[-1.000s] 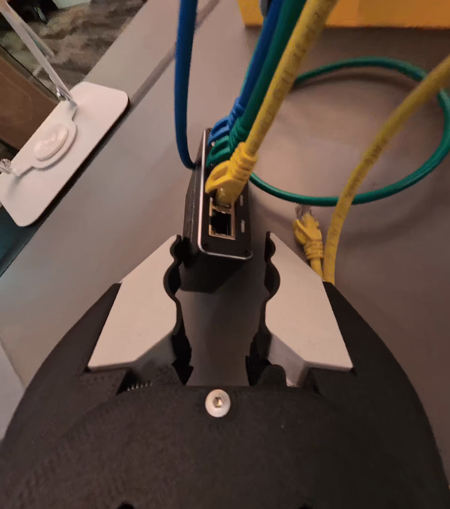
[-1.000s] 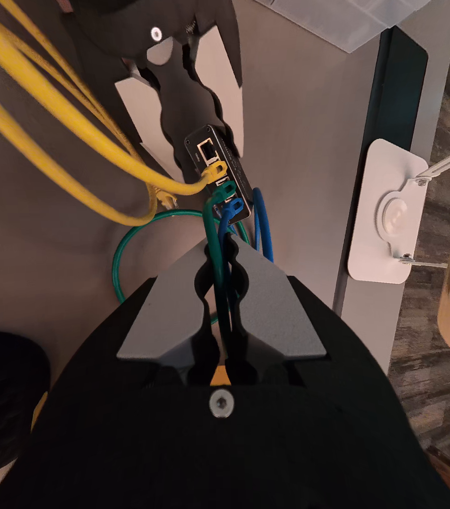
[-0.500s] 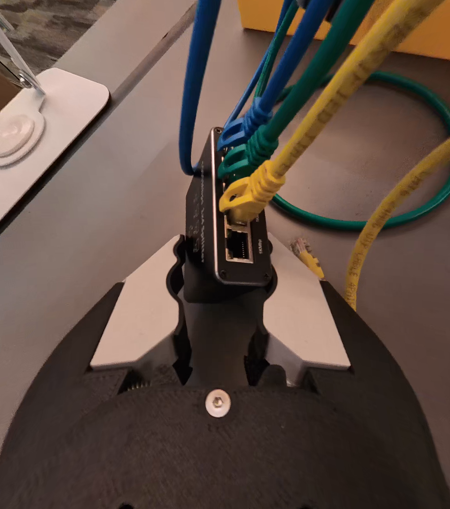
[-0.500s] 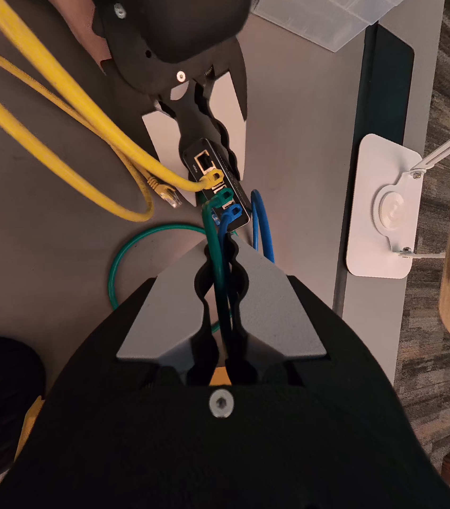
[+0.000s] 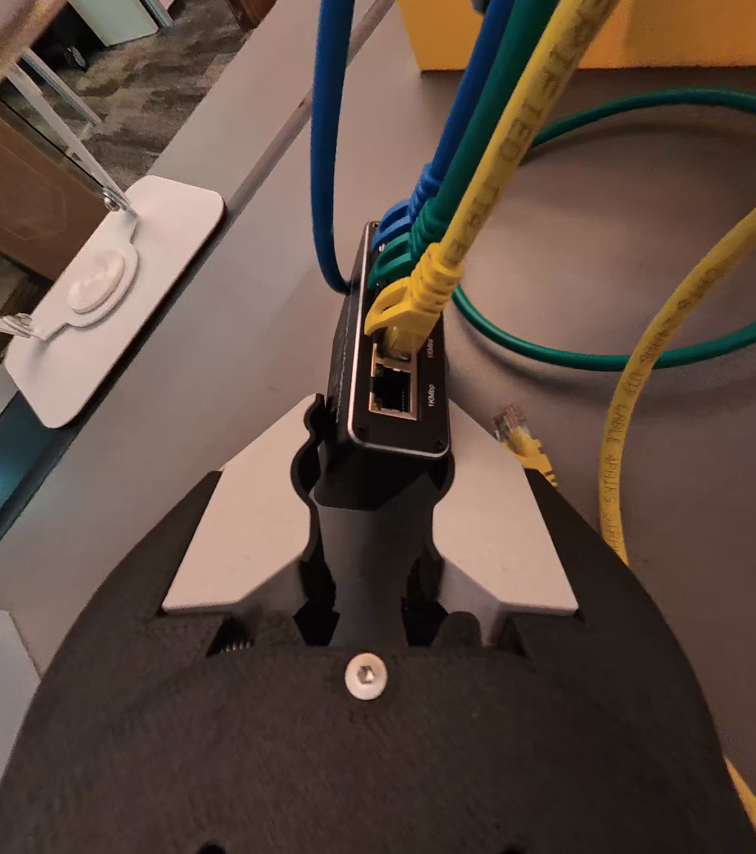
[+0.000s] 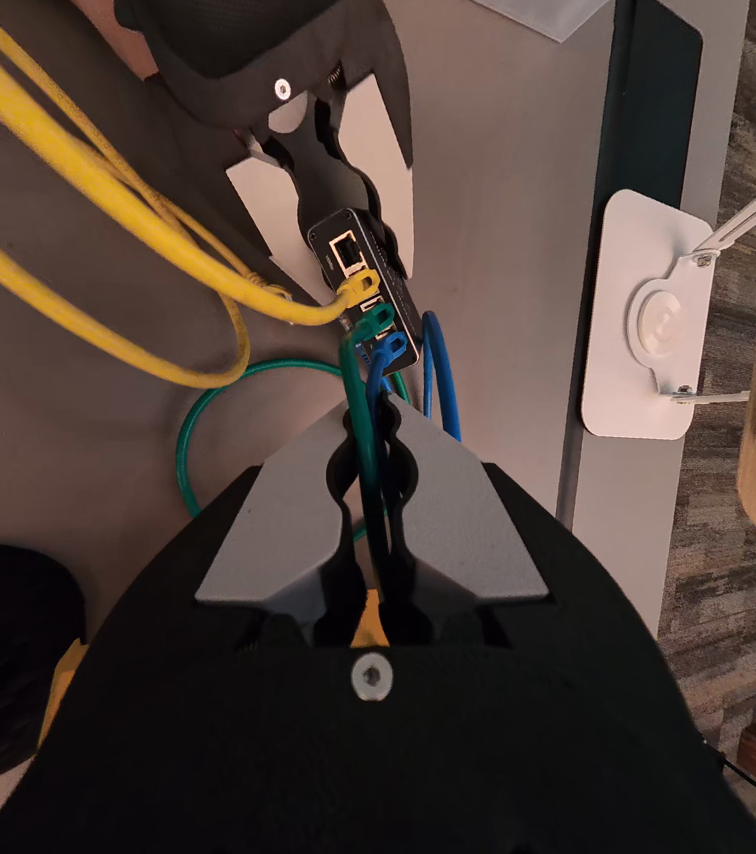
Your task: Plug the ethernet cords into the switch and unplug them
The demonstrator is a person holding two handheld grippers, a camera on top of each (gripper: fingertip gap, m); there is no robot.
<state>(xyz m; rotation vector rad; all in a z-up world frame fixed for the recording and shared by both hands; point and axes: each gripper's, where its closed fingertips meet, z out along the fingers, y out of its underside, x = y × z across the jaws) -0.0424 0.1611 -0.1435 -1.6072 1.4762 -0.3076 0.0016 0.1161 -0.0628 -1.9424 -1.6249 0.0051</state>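
A: In the left wrist view, what is the left hand-held gripper (image 5: 383, 466) doing?

B: It clamps the near end of the black switch (image 5: 390, 406) in the middle of the frame. A second ago the switch sat loose between wider fingers; now both press its sides, and it looks tipped up off the grey tabletop (image 5: 228, 416).

A: And the cords?

B: A yellow plug (image 5: 406, 302) sits in the second port, with a green plug (image 5: 396, 254) and a blue plug (image 5: 392, 222) behind it. The nearest port (image 5: 392, 393) is empty. A loose yellow plug (image 5: 521, 439) lies on the tabletop at right of centre.

A: The right wrist view?

B: The right hand-held gripper (image 6: 373, 416) is nearly closed around the green cord (image 6: 357, 416) and the blue cord (image 6: 378, 416), low centre, as it was a second ago. The switch (image 6: 366, 286) is at upper centre, held by the left hand-held gripper (image 6: 353, 217) from above.

A: What does that mean for the task?

B: I judge the switch is now braced, so either a pull on the held cords or plugging in the loose end can follow without it sliding.
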